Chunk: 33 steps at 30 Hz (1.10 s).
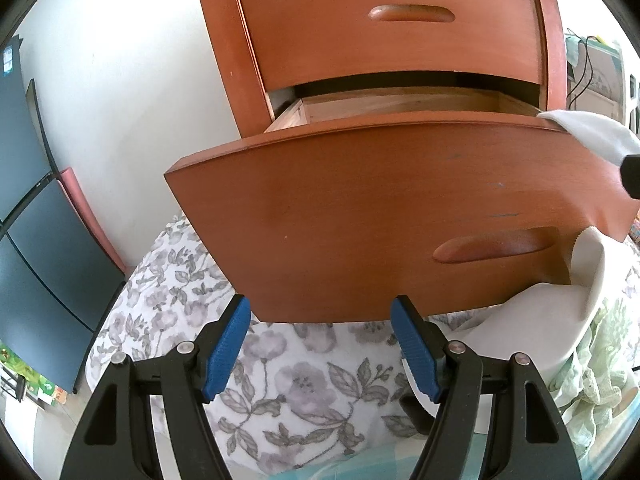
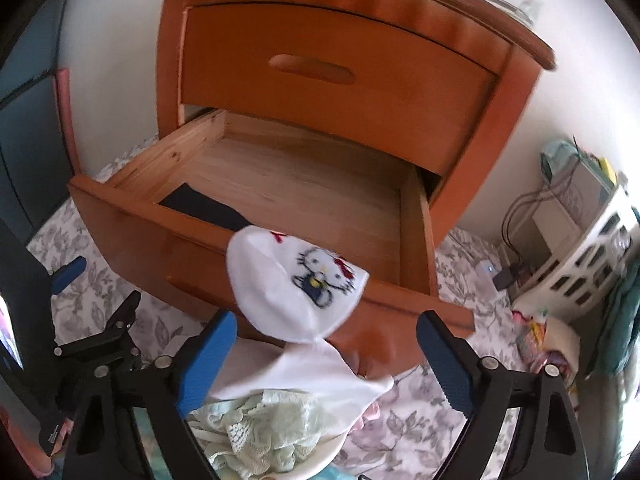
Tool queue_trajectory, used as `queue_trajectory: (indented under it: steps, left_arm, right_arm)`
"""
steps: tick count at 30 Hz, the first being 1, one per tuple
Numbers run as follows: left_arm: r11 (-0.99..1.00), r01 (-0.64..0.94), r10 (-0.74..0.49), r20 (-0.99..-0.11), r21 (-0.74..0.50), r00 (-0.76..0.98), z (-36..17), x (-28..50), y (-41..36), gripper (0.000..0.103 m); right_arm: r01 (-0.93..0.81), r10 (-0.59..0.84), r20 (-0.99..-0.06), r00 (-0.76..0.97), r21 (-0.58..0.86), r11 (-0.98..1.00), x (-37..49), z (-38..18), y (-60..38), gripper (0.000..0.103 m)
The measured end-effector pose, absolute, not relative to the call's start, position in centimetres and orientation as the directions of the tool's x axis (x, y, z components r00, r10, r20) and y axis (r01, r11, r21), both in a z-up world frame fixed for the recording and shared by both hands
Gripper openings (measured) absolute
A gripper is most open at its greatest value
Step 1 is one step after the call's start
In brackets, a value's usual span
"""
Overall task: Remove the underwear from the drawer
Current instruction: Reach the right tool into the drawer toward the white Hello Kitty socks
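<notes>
Floral bedding (image 2: pixel 420 420), underwear (image 2: pixel 296 280) overhanging drawer (image 2: pixel 192 240) edge

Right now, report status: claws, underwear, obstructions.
Left claw open, empty. Right claw open; white cat-print underwear ungripped, over drawer front. Dark garment still in drawer. Nothing blocking.

An orange-brown nightstand (image 2: pixel 360 92) is seen at centre. White underwear (image 2: pixel 296 284) with a blue-and-red cat print is shown below it. Pale green lace (image 2: pixel 256 428) is seen at the bottom, on grey-flowered white bedding (image 1: pixel 288 392). Blue-padded black fingers (image 2: pixel 208 360) are shown.
</notes>
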<state>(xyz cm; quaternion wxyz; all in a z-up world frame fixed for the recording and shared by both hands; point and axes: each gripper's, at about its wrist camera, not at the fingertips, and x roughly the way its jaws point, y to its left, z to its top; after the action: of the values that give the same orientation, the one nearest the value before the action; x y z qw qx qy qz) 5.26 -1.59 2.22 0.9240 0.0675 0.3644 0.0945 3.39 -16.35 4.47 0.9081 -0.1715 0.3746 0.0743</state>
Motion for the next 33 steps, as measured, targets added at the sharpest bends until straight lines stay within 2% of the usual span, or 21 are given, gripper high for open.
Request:
queue_trajectory:
  steps: [5,9,13,15,19,21,28,30,33]
  left_arm:
    - [0.975,-0.126,0.218,-0.667,0.185,0.712,2.1,5.4,-1.4,0.074]
    - [0.976,-0.128,0.213,-0.672,0.174,0.709,2.0,5.4,-1.3,0.074]
    - [0.978,-0.130,0.208,-0.679,0.164,0.704,1.9,5.5,-1.0,0.074]
    - [0.978,-0.129,0.206,-0.684,0.162,0.700,1.8,5.6,-1.0,0.074]
    - [0.978,-0.125,0.205,-0.690,0.165,0.694,1.7,5.7,-1.1,0.074]
    - [0.978,-0.125,0.206,-0.690,0.166,0.694,1.7,5.7,-1.1,0.074]
    - [0.979,-0.125,0.204,-0.692,0.163,0.693,1.8,5.7,-1.1,0.074]
    - [0.979,-0.123,0.203,-0.694,0.164,0.691,1.7,5.7,-1.1,0.073]
    - [0.979,-0.122,0.203,-0.694,0.164,0.691,1.7,5.7,-1.1,0.074]
  right_arm:
    - [-0.294,0.001,-0.703,0.711,-0.296,0.909,3.9,4.2,-15.2,0.086]
    - [-0.301,-0.011,-0.714,0.700,-0.309,0.902,4.5,3.9,-14.8,0.069]
    - [-0.300,-0.011,-0.715,0.699,-0.306,0.903,4.7,3.9,-15.0,0.060]
    - [-0.300,0.001,-0.713,0.701,-0.294,0.908,4.7,4.1,-15.2,0.049]
    - [-0.313,0.031,-0.720,0.694,-0.262,0.913,4.7,4.5,-15.5,0.038]
    - [-0.327,0.044,-0.720,0.692,-0.259,0.909,4.6,4.6,-15.4,0.029]
    - [-0.343,0.092,-0.737,0.669,-0.196,0.919,4.6,5.2,-16.0,0.015]
    - [-0.336,0.096,-0.732,0.674,-0.189,0.923,4.6,5.4,-16.2,0.007]
    - [-0.324,0.110,-0.726,0.679,-0.162,0.932,4.9,5.9,-16.7,0.004]
